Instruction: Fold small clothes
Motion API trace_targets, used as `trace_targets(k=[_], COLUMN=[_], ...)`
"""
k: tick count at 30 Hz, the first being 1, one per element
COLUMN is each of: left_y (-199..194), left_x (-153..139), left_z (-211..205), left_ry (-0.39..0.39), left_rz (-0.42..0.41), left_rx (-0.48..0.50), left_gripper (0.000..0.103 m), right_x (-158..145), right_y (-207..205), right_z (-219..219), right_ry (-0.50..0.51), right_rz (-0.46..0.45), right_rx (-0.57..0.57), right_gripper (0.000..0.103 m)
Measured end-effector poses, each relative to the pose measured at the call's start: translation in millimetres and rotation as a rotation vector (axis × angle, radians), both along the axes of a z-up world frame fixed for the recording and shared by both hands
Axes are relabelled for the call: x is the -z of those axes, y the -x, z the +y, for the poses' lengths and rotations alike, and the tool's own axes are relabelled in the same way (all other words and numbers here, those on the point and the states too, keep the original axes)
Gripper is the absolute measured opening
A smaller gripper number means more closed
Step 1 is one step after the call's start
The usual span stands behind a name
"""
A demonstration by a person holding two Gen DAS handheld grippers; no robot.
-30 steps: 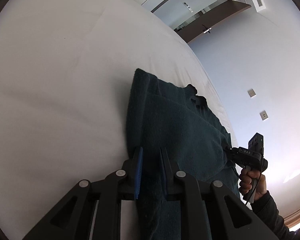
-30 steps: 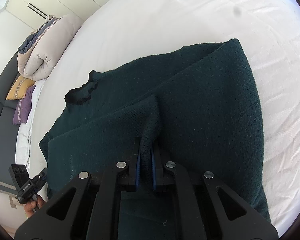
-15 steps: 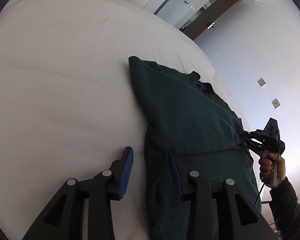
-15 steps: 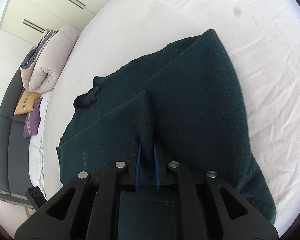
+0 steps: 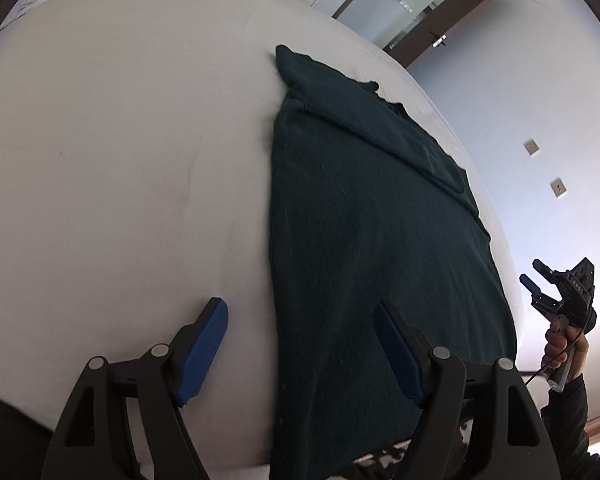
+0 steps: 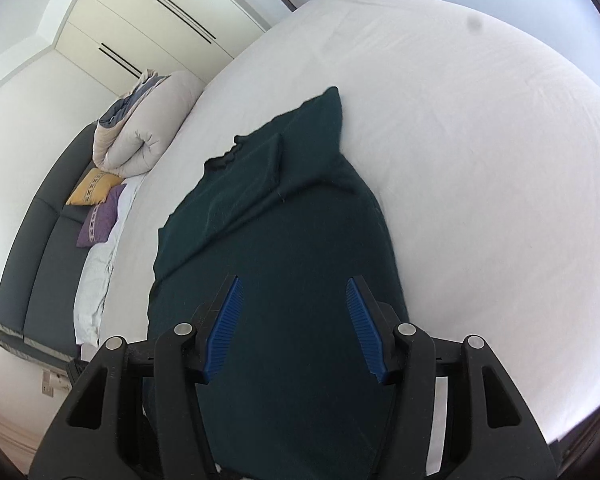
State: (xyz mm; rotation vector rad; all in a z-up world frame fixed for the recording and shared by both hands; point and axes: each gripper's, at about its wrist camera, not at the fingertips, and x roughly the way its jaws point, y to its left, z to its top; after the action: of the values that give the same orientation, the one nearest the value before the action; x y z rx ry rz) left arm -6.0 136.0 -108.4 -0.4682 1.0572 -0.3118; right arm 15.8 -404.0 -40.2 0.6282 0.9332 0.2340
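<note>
A dark green knit sweater (image 5: 372,240) lies flat on the white bed (image 5: 120,160), with a sleeve folded across its upper part; it also shows in the right wrist view (image 6: 284,264). My left gripper (image 5: 300,348) is open and empty above the sweater's near left edge. My right gripper (image 6: 294,320) is open and empty above the sweater's near end. The right gripper also shows in the left wrist view (image 5: 540,288), lifted off to the right of the sweater.
A rolled beige duvet (image 6: 140,128), a yellow pillow (image 6: 94,186) and a purple pillow (image 6: 100,220) lie at the head of the bed by a dark headboard (image 6: 32,256). White wardrobes (image 6: 148,28) stand behind. A door (image 5: 420,12) is beyond the bed.
Both grippers let go of the sweater, opened wide and pulled back. The fold they held now lies flat on the sweater.
</note>
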Motion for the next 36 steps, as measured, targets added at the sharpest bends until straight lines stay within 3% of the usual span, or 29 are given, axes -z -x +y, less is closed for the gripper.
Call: trace_targets(k=[8,18,20,23,24,25,29,31,36], left_y=[43.3,54.1,50.2,50.8,51.1,51.9,51.5,52.1,50.0], left_x=[10.8,27.4,30.7,34.1,35.9,37.9,39.8,39.8,34.9], left_z=[-3.6,1.6,3.9,10.4,12.5,14.4,12.9,12.5,4.4], left_ry=[0.113,0.223,0.235,0.208,0.198,0.202,0.209,0.222,0.163], left_rz=[0.114,0.178,0.188,0.214,0.227,0.238,0.241,0.236,0.227], left_rx=[0.021,0.014,-0.005,-0.018,-0.024,-0.027,-0.025,-0.025,0.011], left_gripper=[0.076,0.074,0.066,0.036,0.022,0.016,0.018,0.026,0.022], right_x=[30.9,30.2,28.0,26.5,26.7,27.0,27.6,27.3,37.8], right_y=[79.7,95.9,97.4,99.8,100.7,102.7,107.0,110.7,114.6], right_z=[-27.9,-30.3,-30.9,-32.7,-33.7,-34.7,-42.5,-46.9,-61.3], right_ry=[-0.030,-0.062,-0.066,-0.058,-0.056,-0.052,-0.025,-0.007,0.014], right_rz=[0.065,0.060,0.061,0.071,0.077,0.084,0.112,0.121,0.183], right_rx=[0.003,-0.025,-0.030,-0.036,-0.038,-0.039,-0.045,-0.052,-0.036], right_gripper=[0.054,0.054,0.054,0.054,0.054,0.054,0.054,0.054,0.054])
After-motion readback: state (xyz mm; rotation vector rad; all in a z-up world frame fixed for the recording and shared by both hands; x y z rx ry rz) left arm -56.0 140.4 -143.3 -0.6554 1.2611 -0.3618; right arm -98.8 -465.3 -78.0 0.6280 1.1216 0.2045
